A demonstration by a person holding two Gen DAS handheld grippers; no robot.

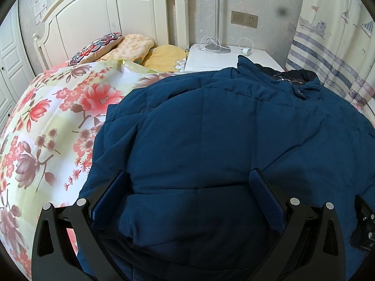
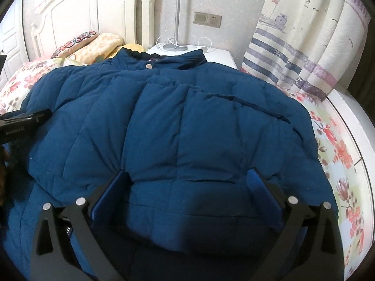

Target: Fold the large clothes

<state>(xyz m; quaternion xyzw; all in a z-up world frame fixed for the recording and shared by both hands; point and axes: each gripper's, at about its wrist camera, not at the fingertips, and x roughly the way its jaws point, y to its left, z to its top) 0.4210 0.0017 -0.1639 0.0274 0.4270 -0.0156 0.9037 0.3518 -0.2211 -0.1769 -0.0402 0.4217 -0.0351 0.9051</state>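
Observation:
A dark blue quilted jacket (image 1: 222, 128) lies spread on the floral bedspread (image 1: 46, 121), its collar (image 2: 164, 59) toward the headboard. In the left wrist view my left gripper (image 1: 188, 183) hovers low over the jacket's near part, jaws wide apart, padded fabric bulging between the fingertips (image 1: 257, 182). My right gripper (image 2: 188, 179) stands the same way over the jacket (image 2: 175, 121), open, with nothing pinched. The left gripper's body (image 2: 23, 123) shows at the left edge of the right wrist view. The jacket's near hem is hidden under both grippers.
A white headboard (image 1: 105, 18) and several pillows (image 1: 131, 46) lie beyond the jacket. A white nightstand (image 1: 222, 58) holds a lamp base and a charger cable. A striped curtain (image 2: 304, 46) hangs at the right. The bed's right edge (image 2: 351, 121) runs close to the jacket.

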